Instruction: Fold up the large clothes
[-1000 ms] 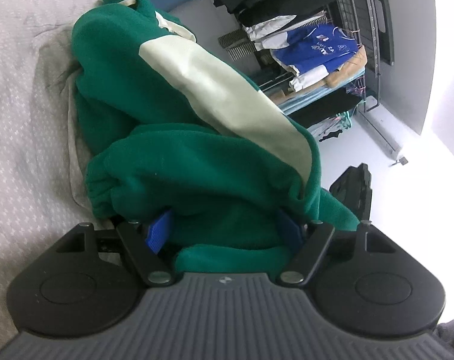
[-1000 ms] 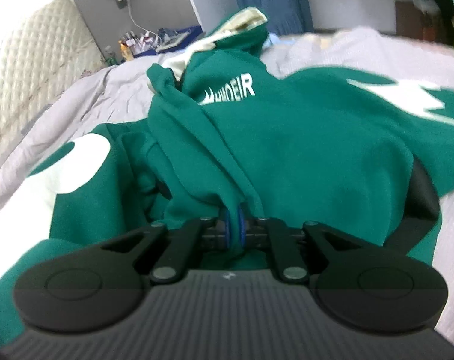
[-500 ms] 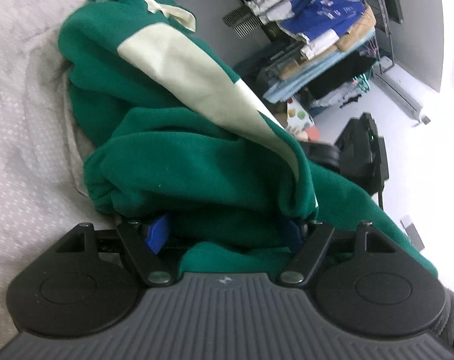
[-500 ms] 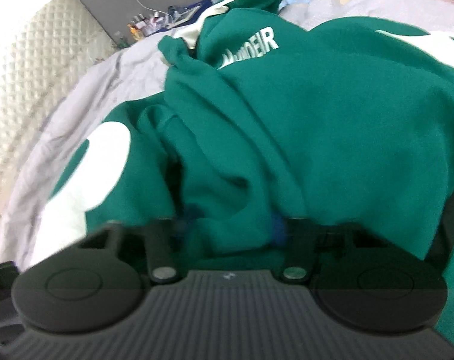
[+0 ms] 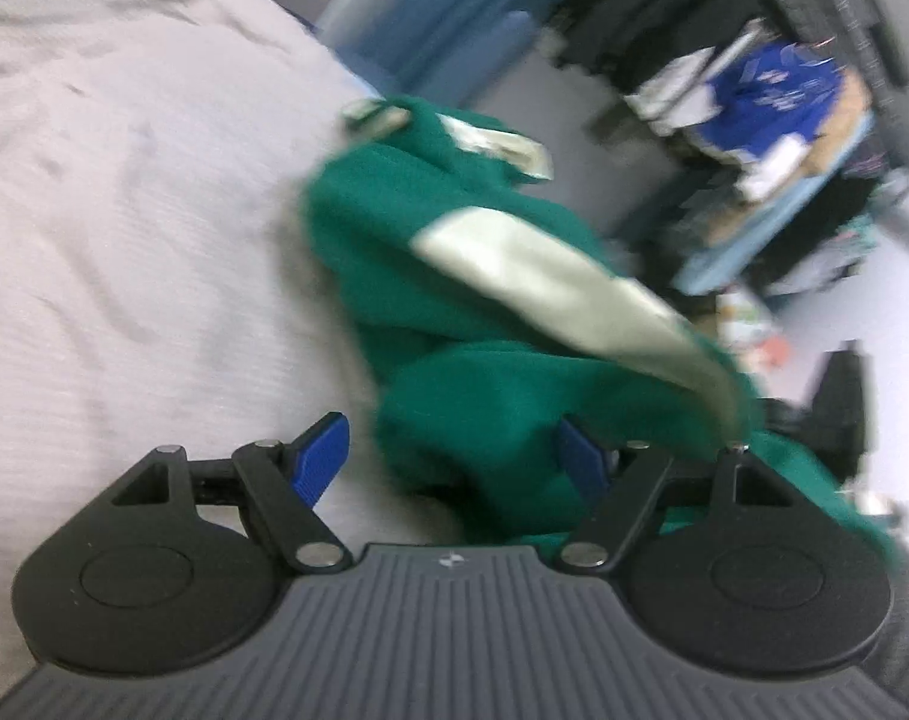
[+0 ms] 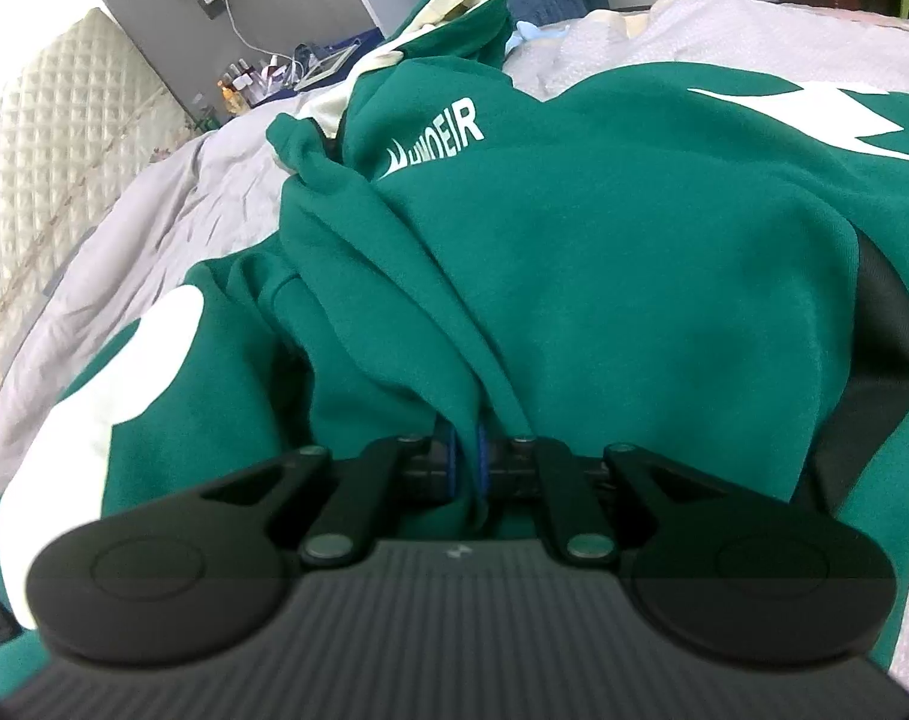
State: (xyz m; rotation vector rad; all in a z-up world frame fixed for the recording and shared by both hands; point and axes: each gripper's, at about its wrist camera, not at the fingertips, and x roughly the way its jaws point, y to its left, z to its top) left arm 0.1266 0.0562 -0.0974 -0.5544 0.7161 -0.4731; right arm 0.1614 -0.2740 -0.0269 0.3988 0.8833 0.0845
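Note:
A large green hoodie [image 6: 634, 276] with white patches and white lettering lies bunched on a bed. In the right wrist view my right gripper [image 6: 466, 450] is shut on a fold of its green fabric. In the left wrist view the same hoodie [image 5: 484, 312] shows a cream sleeve stripe. My left gripper [image 5: 454, 456] is open, its blue pads wide apart. A lump of green fabric lies between the pads, against the right one, and the left pad [image 5: 322, 456] is bare over the sheet.
The bed has a light grey cover [image 5: 124, 210] and a quilted headboard [image 6: 40, 138]. A clothes rack [image 5: 772, 78] with hanging garments stands beyond the bed's edge. A nightstand with bottles [image 6: 256, 78] is at the far side.
My left gripper has opened and shifted left over the sheet, leaving the fabric loose. My right gripper opened half a second ago and is shut on the fabric again. The left view is blurred by motion.

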